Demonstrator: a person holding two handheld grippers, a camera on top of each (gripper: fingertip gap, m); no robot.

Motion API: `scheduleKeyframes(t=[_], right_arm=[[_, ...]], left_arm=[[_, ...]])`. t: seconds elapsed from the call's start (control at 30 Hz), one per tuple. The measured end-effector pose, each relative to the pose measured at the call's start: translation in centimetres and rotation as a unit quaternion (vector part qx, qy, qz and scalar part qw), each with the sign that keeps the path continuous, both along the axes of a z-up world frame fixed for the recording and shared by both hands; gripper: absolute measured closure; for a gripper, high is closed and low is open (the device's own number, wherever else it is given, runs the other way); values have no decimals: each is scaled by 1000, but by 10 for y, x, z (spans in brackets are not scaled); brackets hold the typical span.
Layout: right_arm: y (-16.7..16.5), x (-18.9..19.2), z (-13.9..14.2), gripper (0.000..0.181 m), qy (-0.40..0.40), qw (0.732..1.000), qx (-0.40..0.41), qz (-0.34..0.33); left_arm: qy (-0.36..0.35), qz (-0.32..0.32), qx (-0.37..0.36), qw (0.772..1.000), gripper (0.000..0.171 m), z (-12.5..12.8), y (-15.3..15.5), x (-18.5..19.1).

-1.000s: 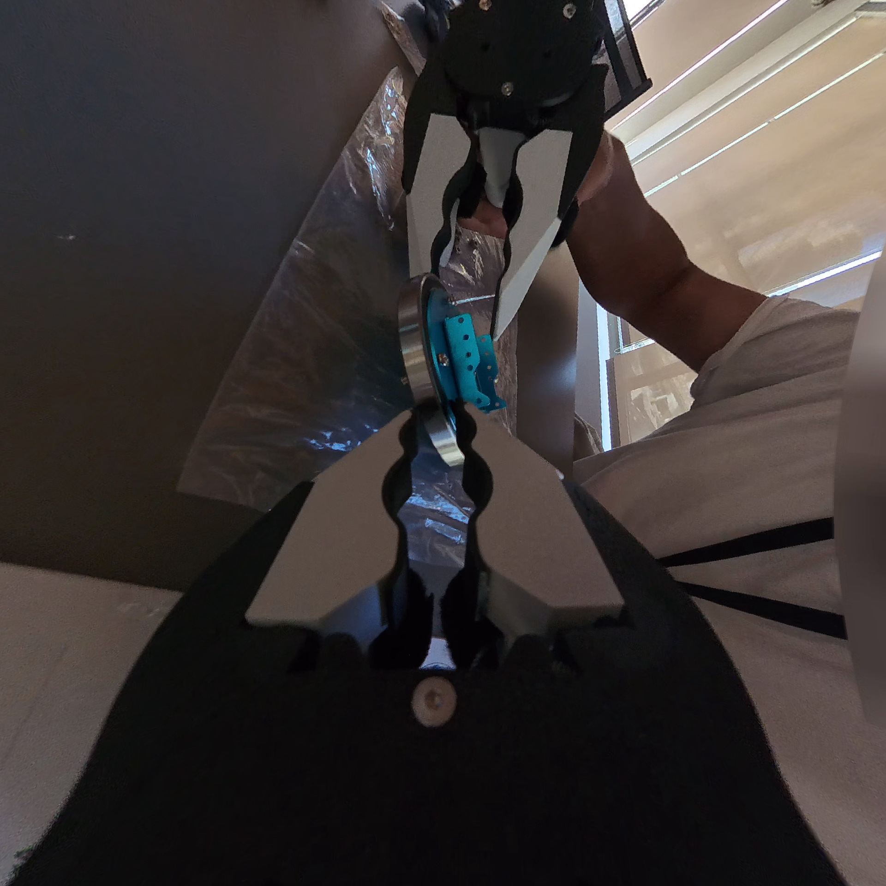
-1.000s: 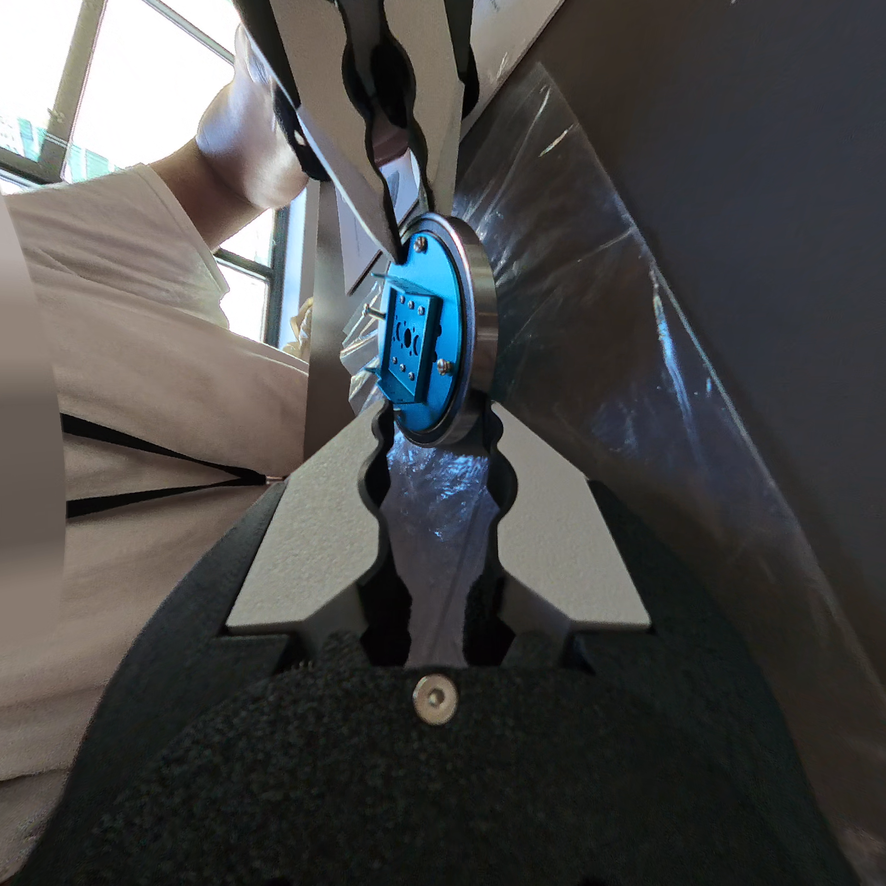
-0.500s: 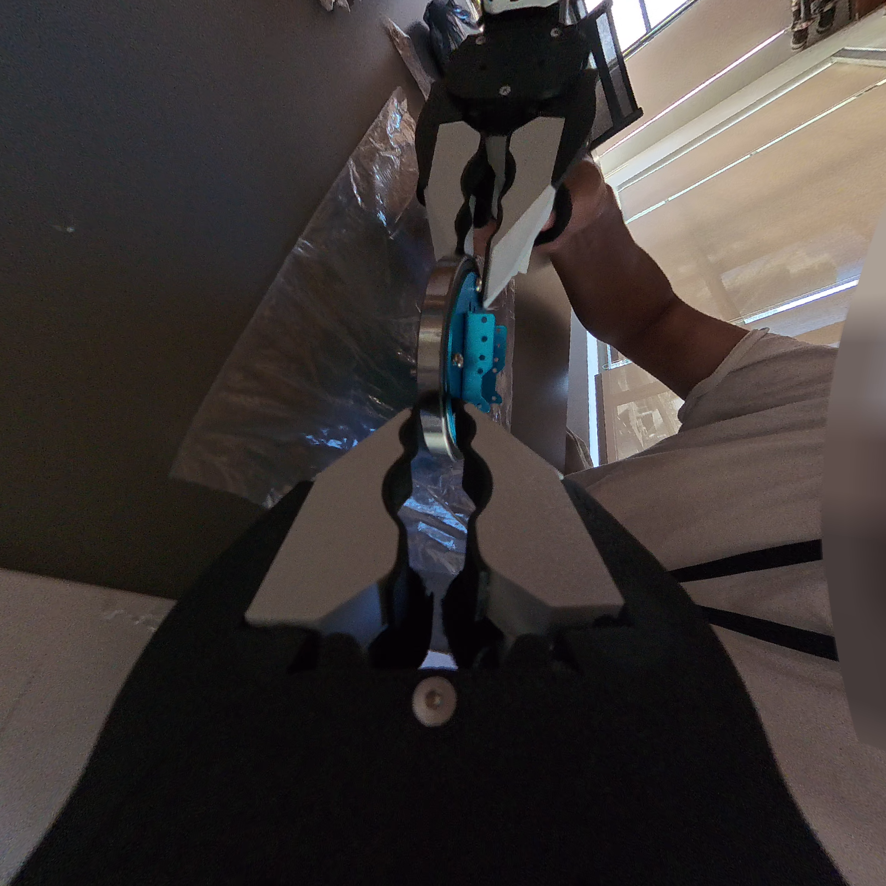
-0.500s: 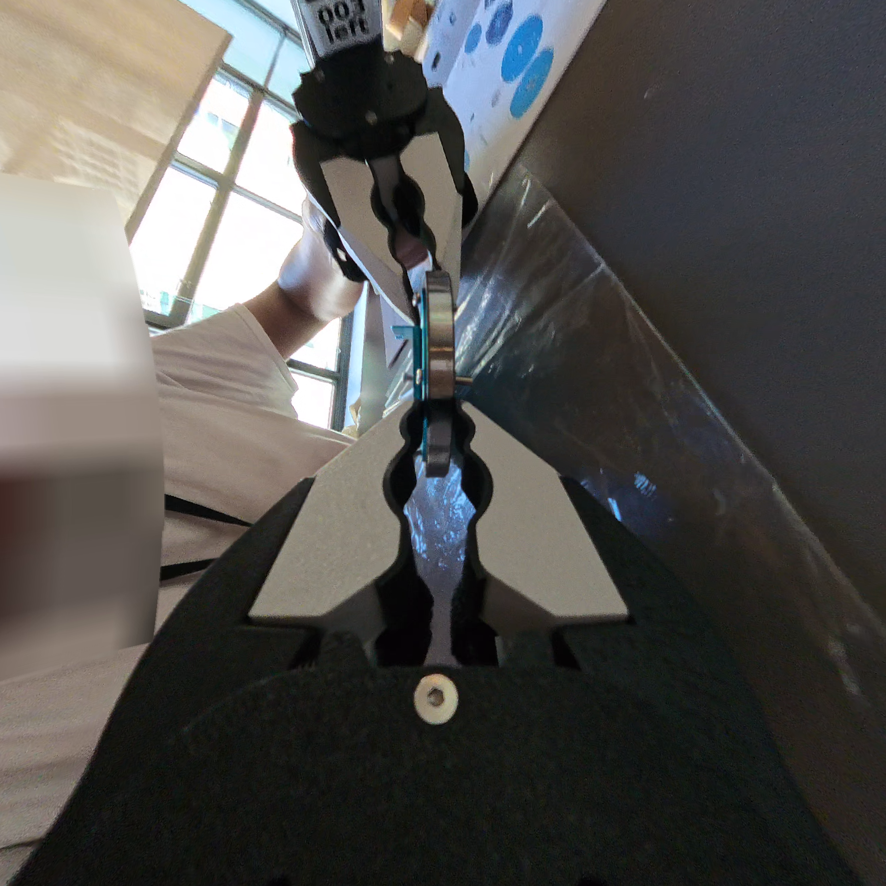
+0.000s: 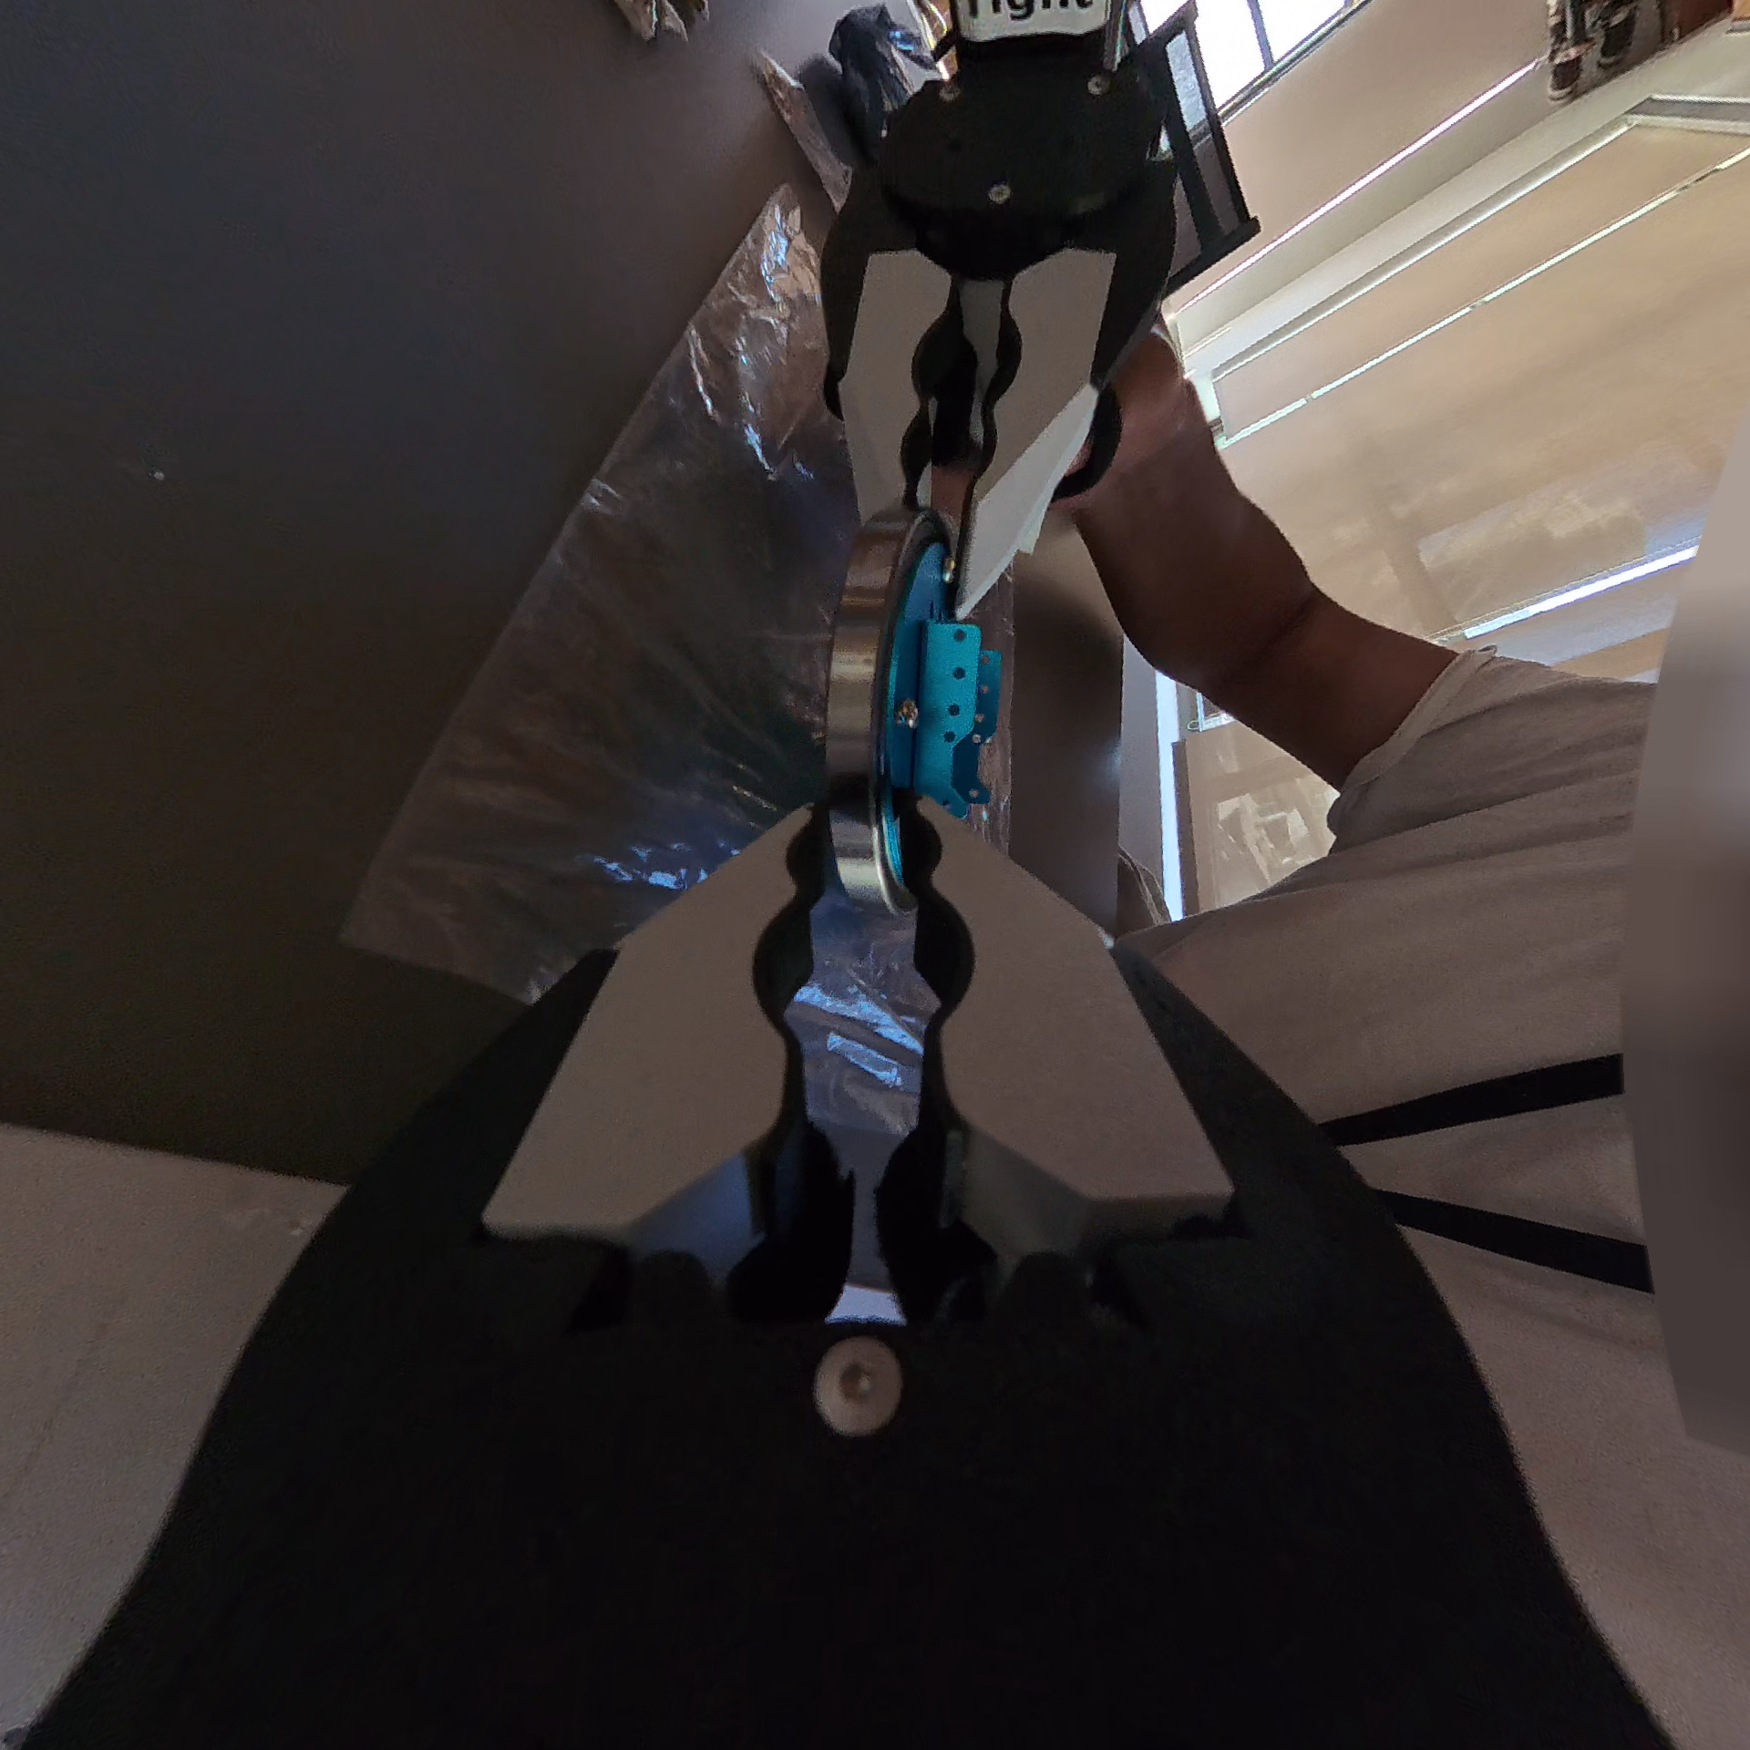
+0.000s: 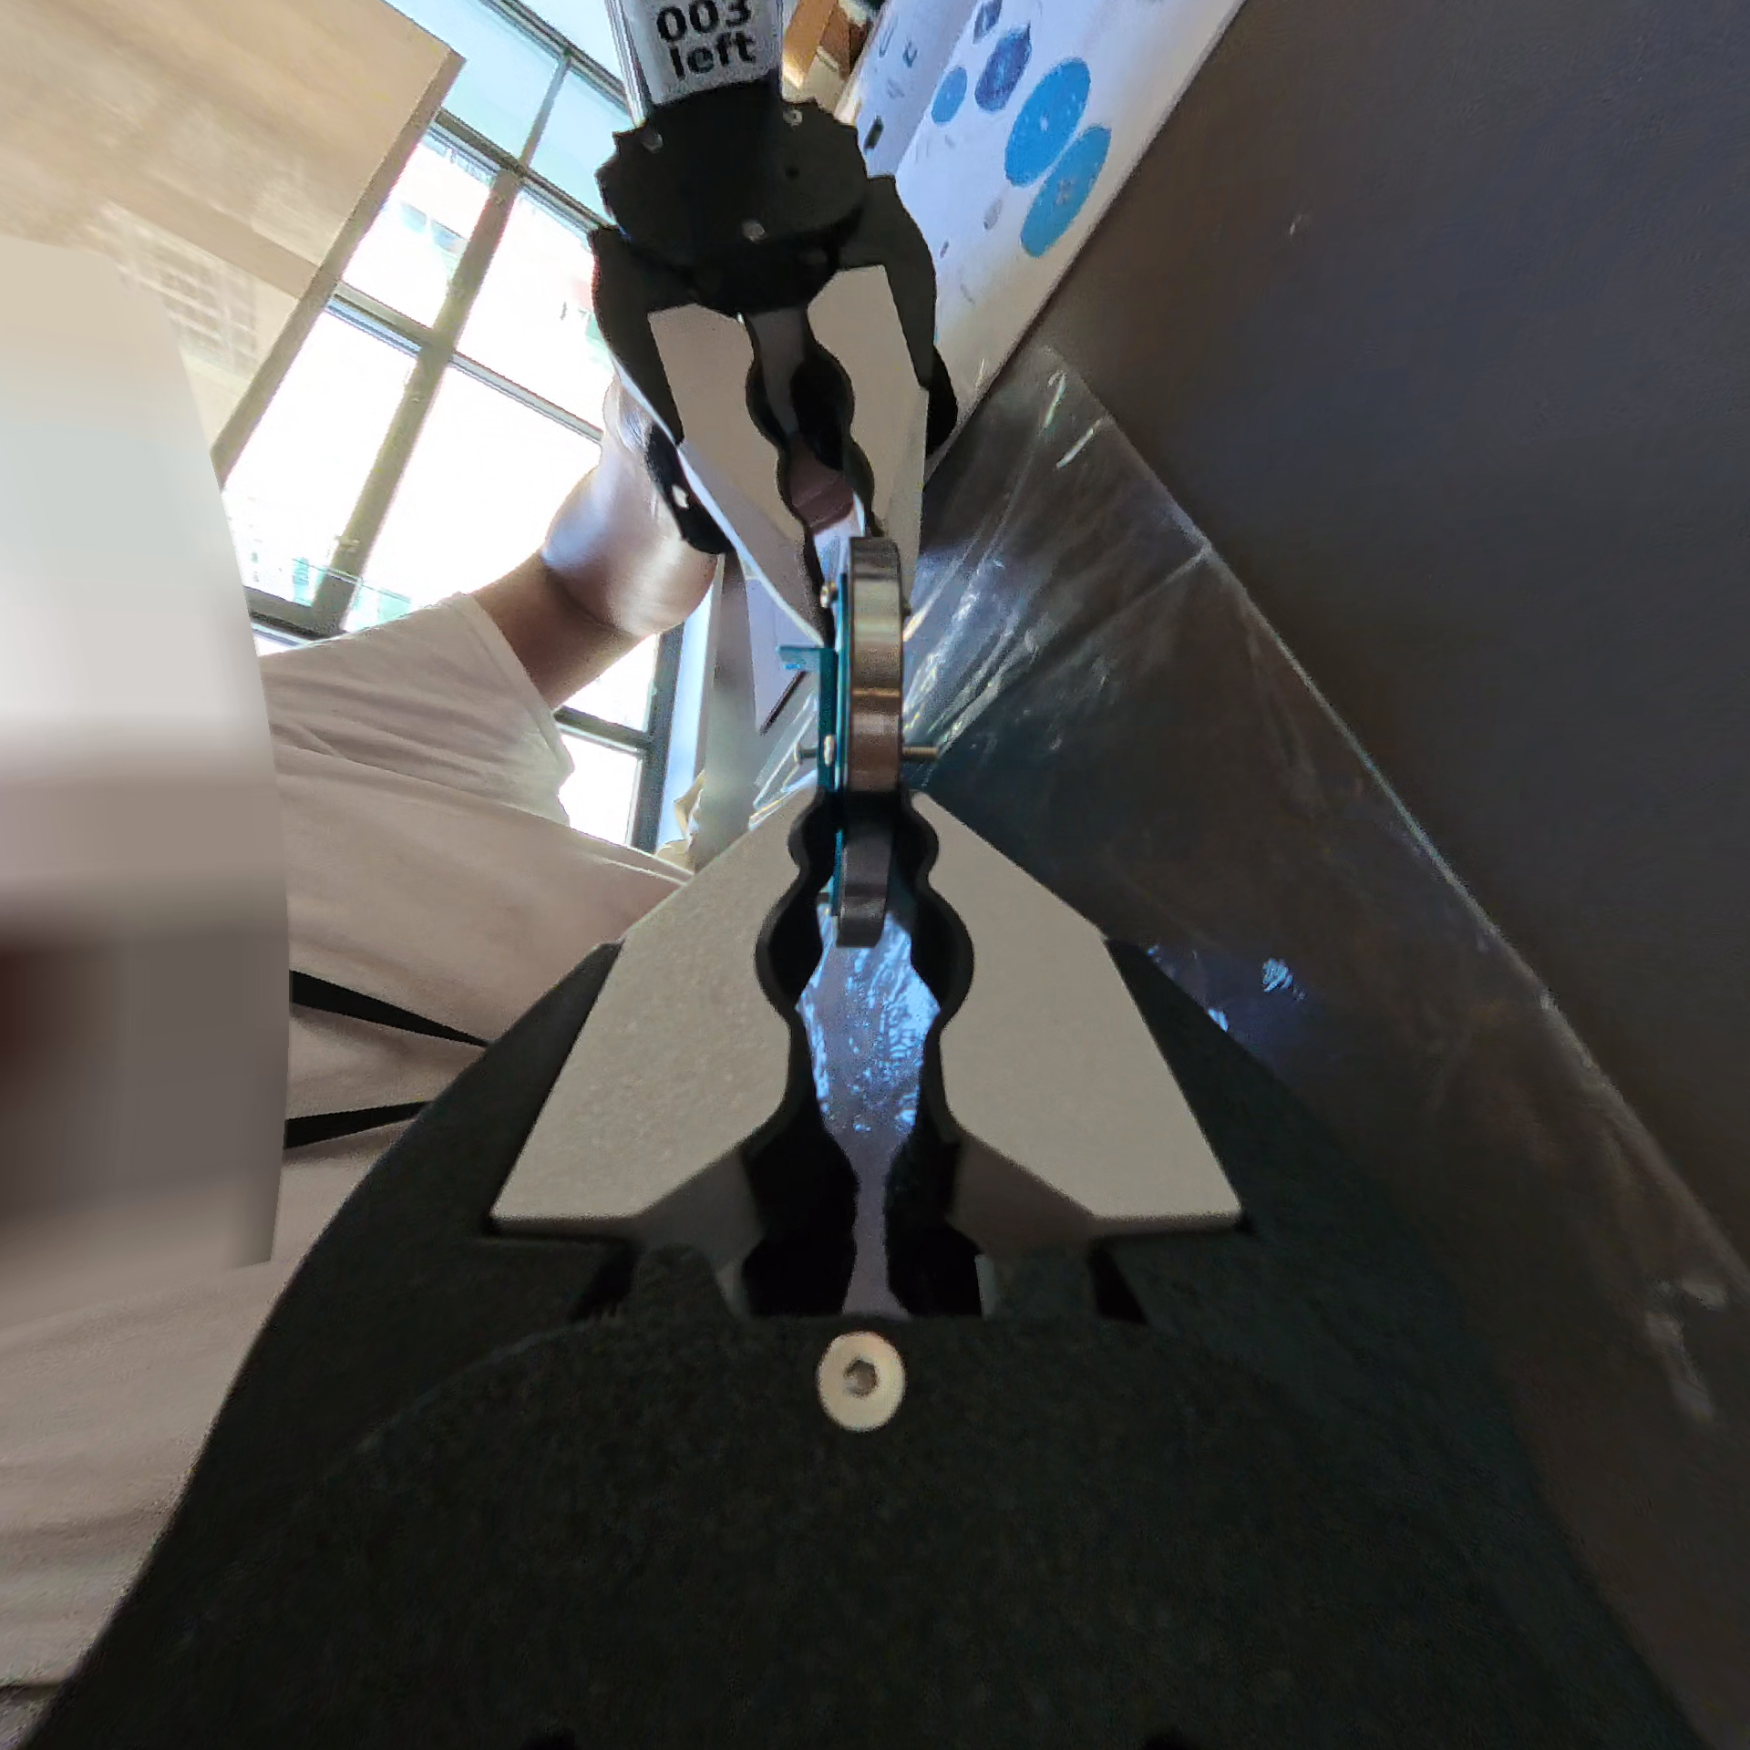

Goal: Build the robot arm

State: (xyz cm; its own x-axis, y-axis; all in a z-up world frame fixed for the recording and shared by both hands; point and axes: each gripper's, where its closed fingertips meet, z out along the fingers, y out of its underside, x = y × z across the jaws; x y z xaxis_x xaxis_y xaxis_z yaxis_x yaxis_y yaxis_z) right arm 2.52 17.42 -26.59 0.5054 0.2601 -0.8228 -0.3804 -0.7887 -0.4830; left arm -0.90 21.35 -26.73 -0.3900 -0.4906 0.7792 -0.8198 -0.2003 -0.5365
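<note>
The steel-rimmed blue disc [image 5: 855, 663] hangs edge-on between my two claws. My left gripper [image 5: 866, 829] is pinched narrow on one rim and my right gripper [image 6: 864, 819] is pinched on the opposite one. Past the fingertips there's a big dark surface [image 5: 284, 473], then a crinkly clear plastic sheet [image 5: 644, 682], and a small blue bracket [image 5: 947, 701] bolted to the disc's face.

Daylight floods through the window [image 6: 445, 398] behind my arms — blown out (wall side stays dim), edges bent by the wide lens.
</note>
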Motion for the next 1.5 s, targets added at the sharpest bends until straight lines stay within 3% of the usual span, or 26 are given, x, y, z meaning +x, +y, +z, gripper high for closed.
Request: scheduleKeyframes(t=[0.23,0.33,0.47,0.6,0.77,1.03,1.13,1.23,1.33,1.5], right_arm=[[-2,-6,11,171,-54,996,64,17],[-3,-8,12,171,-55,996,68,22],[-4,-7,10,171,-46,997,63,19],[-5,-5,9,171,-31,998,59,14],[-6,-6,7,170,-47,997,62,14],[-10,-14,15,170,-111,988,107,31],[-11,-17,35,170,-140,975,171,29],[-11,-17,44,170,-231,944,234,33],[-10,-15,46,170,-302,912,274,34],[-7,-14,41,170,-342,892,294,35]], left_arm=[[-45,-25,10,999,155,7,-3,-6],[-66,-28,40,997,142,5,-3,-5],[-89,-46,57,993,139,5,-9,-6],[-80,-52,50,994,154,5,-12,-3],[-76,-72,26,994,159,10,-15,-8],[-141,-77,75,984,160,21,-18,-15],[-224,-63,106,967,159,43,-20,-17],[-303,-54,212,928,159,50,-20,-18],[-336,-44,265,903,159,49,-19,-17],[-353,-37,299,886,159,41,-16,-15]])
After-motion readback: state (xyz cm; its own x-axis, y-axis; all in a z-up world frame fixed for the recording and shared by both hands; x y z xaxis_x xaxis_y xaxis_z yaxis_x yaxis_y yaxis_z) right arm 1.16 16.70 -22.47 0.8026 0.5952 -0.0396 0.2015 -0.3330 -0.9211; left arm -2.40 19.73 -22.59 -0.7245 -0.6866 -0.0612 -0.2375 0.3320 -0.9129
